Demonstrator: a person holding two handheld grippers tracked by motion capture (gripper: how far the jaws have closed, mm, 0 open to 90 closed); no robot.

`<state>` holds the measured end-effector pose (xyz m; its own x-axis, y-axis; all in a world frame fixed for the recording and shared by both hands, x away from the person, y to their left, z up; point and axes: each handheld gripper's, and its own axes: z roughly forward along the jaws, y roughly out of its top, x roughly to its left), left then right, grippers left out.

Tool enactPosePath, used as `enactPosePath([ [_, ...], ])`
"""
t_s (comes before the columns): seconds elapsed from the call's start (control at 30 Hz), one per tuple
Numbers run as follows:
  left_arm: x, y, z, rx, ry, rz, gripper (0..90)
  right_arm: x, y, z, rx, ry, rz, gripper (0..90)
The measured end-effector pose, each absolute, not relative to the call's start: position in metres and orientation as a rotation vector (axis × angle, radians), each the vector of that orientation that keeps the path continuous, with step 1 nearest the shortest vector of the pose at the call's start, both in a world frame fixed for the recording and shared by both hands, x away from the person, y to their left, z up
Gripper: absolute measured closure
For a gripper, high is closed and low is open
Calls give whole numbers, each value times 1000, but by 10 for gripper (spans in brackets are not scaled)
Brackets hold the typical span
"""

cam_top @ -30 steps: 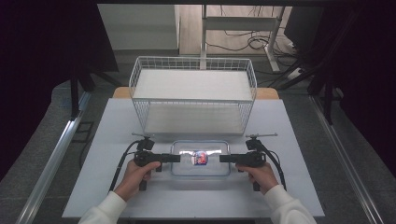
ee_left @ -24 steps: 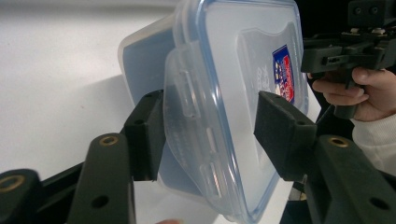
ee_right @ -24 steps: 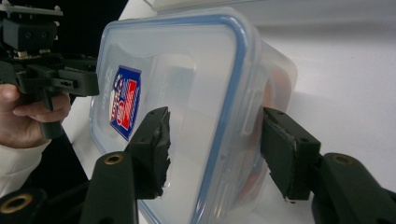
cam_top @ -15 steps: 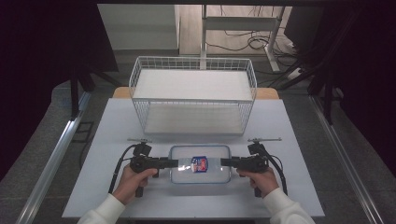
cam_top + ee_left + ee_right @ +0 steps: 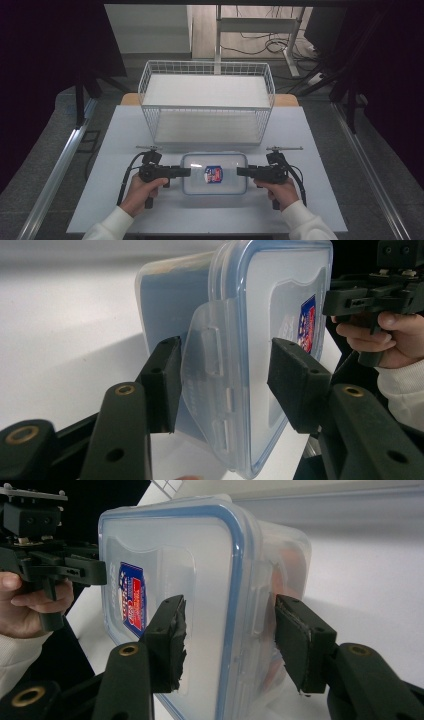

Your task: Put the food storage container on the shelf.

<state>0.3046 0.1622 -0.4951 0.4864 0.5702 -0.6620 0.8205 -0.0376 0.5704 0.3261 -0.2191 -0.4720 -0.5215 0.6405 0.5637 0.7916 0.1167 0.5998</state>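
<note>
High view: the box (image 5: 214, 173) sits on the table (image 5: 115, 140) in front of the basket (image 5: 207, 100), with the left gripper (image 5: 186, 172) at its left end and the right gripper (image 5: 241, 172) at its right end.

Left gripper view: the jaws have just been closing and clamp the box's (image 5: 260, 340) latch flap (image 5: 210, 370).

Right gripper view: the jaws straddle the box's (image 5: 200, 565) end, closing in; whether the pads (image 5: 172, 635) press, I cannot tell.

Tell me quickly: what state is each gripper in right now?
Left gripper: shut on the food box, fingers either side of its end latch.
Right gripper: fingers straddle the box's other end; whether they press on it cannot be told.
</note>
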Motion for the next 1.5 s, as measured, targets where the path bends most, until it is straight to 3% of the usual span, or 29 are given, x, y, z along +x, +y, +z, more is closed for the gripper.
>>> enactPosePath([
  [0.43, 323, 170, -484, 1730, 1167, -263, 491, 343, -212, -465, -1413, -2246, -1415, 474],
  [0.9, 367, 183, -488, 1687, 1153, -247, 493, 385, -199, -460, -1409, -2267, -1450, 475],
  [1.13, 392, 191, -494, 1642, 1165, -242, 493, 412, -191, -464, -1405, -2276, -1474, 474],
  [1.5, 399, 190, -505, 1630, 1202, -238, 492, 422, -188, -481, -1433, -2271, -1463, 457],
])
